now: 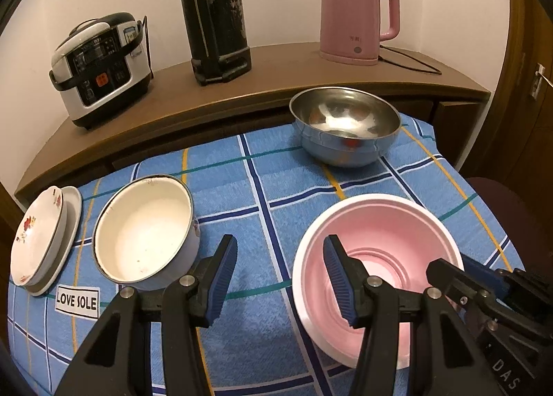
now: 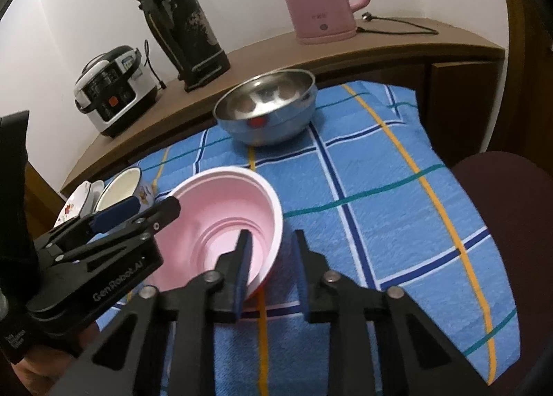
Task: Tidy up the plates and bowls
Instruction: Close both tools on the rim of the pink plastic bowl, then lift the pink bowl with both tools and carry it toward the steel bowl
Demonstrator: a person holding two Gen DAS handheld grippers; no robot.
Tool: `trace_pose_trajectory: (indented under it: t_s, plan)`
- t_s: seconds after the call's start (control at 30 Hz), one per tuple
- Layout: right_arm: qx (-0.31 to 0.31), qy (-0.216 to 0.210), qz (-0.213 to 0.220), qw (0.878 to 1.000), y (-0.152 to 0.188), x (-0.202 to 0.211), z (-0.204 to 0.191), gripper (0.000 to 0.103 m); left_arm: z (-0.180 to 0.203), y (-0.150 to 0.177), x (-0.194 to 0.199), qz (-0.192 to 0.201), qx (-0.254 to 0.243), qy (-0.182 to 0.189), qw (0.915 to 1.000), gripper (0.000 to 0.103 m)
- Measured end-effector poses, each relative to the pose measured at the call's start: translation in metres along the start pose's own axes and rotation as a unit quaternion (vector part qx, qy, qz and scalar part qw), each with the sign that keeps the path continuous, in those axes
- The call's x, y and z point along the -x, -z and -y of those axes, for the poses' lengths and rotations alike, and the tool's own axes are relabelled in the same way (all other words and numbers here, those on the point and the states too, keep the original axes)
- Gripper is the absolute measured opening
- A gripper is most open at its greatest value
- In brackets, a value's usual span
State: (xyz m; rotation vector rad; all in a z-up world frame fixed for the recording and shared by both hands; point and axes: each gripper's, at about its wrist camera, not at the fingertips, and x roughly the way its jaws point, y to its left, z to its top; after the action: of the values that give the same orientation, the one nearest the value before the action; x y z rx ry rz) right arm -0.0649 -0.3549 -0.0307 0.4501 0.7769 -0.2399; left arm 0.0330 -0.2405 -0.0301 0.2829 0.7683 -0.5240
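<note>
Straddling the near rim of the round pink plastic bowl (image 2: 224, 223), the right gripper (image 2: 271, 257) has one pad inside, one outside, a gap showing outside, so the next move calls for clamping and lifting; the left gripper (image 1: 280, 278) hangs open beside it, above the blue checked cloth (image 2: 397, 205) fronting a wooden counter (image 1: 276, 84).

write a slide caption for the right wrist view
Right gripper straddling the pink bowl's rim, steel bowl behind on the checked cloth.

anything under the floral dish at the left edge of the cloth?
Yes: the floral dish sits in a plain white plate, whose rim shows beside it. The plate's centre is covered, so nothing more can be told.
</note>
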Motion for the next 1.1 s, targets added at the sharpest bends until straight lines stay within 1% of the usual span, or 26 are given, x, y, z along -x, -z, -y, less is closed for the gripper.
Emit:
trace_pose_trajectory:
  t_s: [0.07, 0.1, 0.3, 0.37, 0.4, 0.43, 0.53, 0.77, 0.93, 1.1]
  plan:
    - [-0.001, -0.005, -0.004, 1.0, 0.001, -0.003, 0.0, 0.016, 0.001, 0.001, -0.002, -0.002, -0.002, 0.001, 1.0, 0.045]
    - [-0.001, -0.008, -0.005, 1.0, 0.001, -0.003, -0.001, 0.015, 0.001, 0.001, -0.004, -0.005, -0.002, 0.006, 1.0, 0.04]
    - [-0.004, -0.01, -0.007, 1.0, 0.0, -0.004, -0.001, 0.013, 0.003, 0.004, -0.008, -0.017, 0.008, 0.015, 0.9997, 0.038]
    - [-0.005, -0.009, -0.007, 1.0, 0.0, -0.004, -0.001, 0.012, 0.004, 0.004, -0.009, -0.018, 0.006, 0.019, 0.9996, 0.031]
    - [-0.006, -0.009, -0.007, 1.0, 0.001, -0.004, -0.001, 0.011, 0.005, 0.005, -0.009, -0.02, 0.006, 0.024, 0.9995, 0.025]
    - [-0.007, -0.01, -0.007, 1.0, 0.001, -0.004, -0.001, 0.011, 0.006, 0.005, -0.009, -0.021, 0.004, 0.027, 0.9994, 0.021]
    - [-0.004, -0.006, -0.008, 1.0, 0.0, -0.004, -0.002, 0.011, 0.011, 0.005, -0.009, -0.018, -0.003, 0.024, 0.9996, 0.02]
    - [-0.009, -0.005, -0.009, 1.0, 0.0, -0.002, 0.0, 0.011, 0.009, 0.003, -0.005, -0.016, 0.009, 0.031, 0.9994, 0.019]
    - [-0.009, -0.004, 0.003, 1.0, -0.004, 0.007, -0.002, 0.011, 0.012, 0.0, 0.003, -0.004, 0.006, 0.029, 0.9995, 0.019]
    - [-0.011, -0.005, 0.011, 1.0, -0.007, 0.013, -0.003, 0.011, 0.012, -0.003, 0.007, 0.0, 0.007, 0.031, 0.9995, 0.019]
